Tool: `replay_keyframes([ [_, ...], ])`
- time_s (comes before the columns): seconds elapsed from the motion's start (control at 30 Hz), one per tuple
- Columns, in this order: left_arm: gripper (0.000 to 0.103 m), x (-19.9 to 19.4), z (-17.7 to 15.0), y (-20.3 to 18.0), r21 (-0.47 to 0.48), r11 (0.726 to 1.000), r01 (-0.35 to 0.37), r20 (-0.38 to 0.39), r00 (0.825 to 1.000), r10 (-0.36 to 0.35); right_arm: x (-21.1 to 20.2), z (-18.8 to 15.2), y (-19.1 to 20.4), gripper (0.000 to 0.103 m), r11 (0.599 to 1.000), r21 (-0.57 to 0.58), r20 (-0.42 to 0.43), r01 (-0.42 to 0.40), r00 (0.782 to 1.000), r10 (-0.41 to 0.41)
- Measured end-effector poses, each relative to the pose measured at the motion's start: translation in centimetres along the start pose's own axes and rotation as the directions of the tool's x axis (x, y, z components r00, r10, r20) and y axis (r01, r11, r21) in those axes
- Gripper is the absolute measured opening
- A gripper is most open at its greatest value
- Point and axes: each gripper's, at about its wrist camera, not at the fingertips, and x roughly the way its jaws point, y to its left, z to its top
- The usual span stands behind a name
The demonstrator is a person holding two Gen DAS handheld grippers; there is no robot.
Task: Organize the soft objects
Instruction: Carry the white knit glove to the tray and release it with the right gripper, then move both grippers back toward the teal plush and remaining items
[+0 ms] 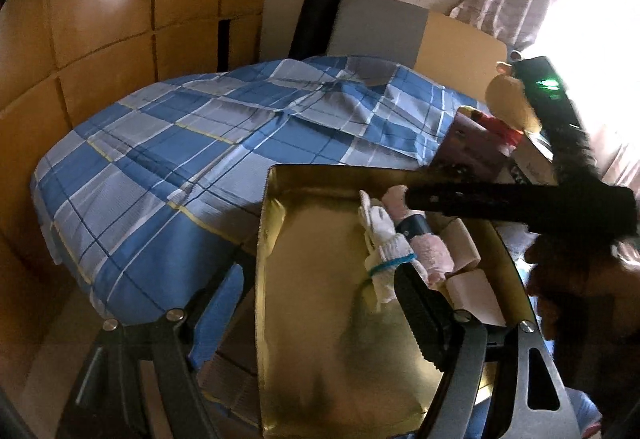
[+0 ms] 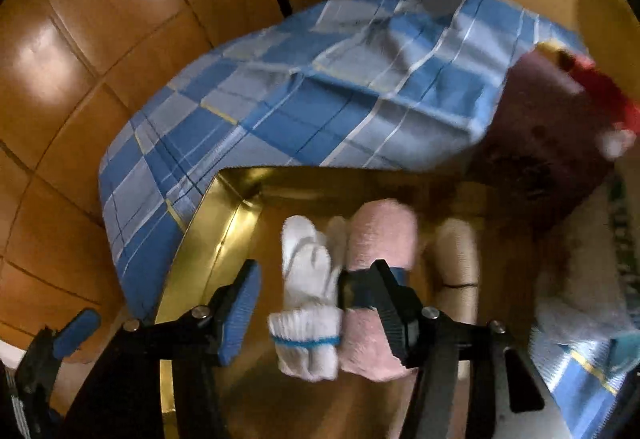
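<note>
A bed [image 1: 168, 143] spread with blue plaid cloth fills the background, and a gold tray [image 2: 208, 223] lies on it. The white glove bundle [image 2: 310, 303] rests in the tray, touching a pink towel roll [image 2: 380, 239]. The right claw [image 2: 316, 315] is held spread around the bundle, low and pointing forward. A centred, gentle closing is judged best, the pink roll being excluded. The left claw [image 1: 288, 323] is kept spread at the tray's near end.

A white knitted glove bundle [image 2: 308, 303] bound with a blue band, a rolled pink towel [image 2: 380, 239] and a beige roll [image 2: 458, 259] lie side by side in the gold metal tray [image 2: 200, 239].
</note>
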Motion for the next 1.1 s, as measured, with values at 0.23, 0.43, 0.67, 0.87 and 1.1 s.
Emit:
replay_keyframes([
  [0.23, 0.078, -0.4, -0.4, -2.0, 0.054, 0.998, 0.02, -0.005, 1.0, -0.019, -5.5, -3.6, -1.8, 0.057, 0.996, -0.049, 0.107, 0.074, 0.992, -0.068],
  [0.43, 0.079, -0.7, -0.8, -4.5, 0.117, 0.992, 0.047, -0.013, 0.999, -0.046, -9.5, -7.2, -4.7, 0.057, 0.993, -0.036, 0.156, 0.116, 0.982, -0.109],
  [0.67, 0.079, -0.8, -1.2, -7.8, 0.204, 0.974, 0.098, -0.036, 0.995, -0.093, -13.1, -10.7, -9.5, 0.057, 0.978, 0.036, 0.171, 0.208, 0.962, -0.211],
  [0.87, 0.078, -0.9, -1.5, -12.4, 0.299, 0.935, 0.193, -0.082, 0.981, -0.177, -16.1, -14.2, -18.1, 0.057, 0.915, 0.218, 0.143, 0.339, 0.917, -0.374],
  [1.1, 0.078, -0.8, -2.4, -18.5, 0.399, 0.86, 0.318, -0.175, 0.947, -0.269, -18.0, -20.6, -28.9, 0.057, 0.754, 0.515, 0.06, 0.407, 0.861, -0.506],
])
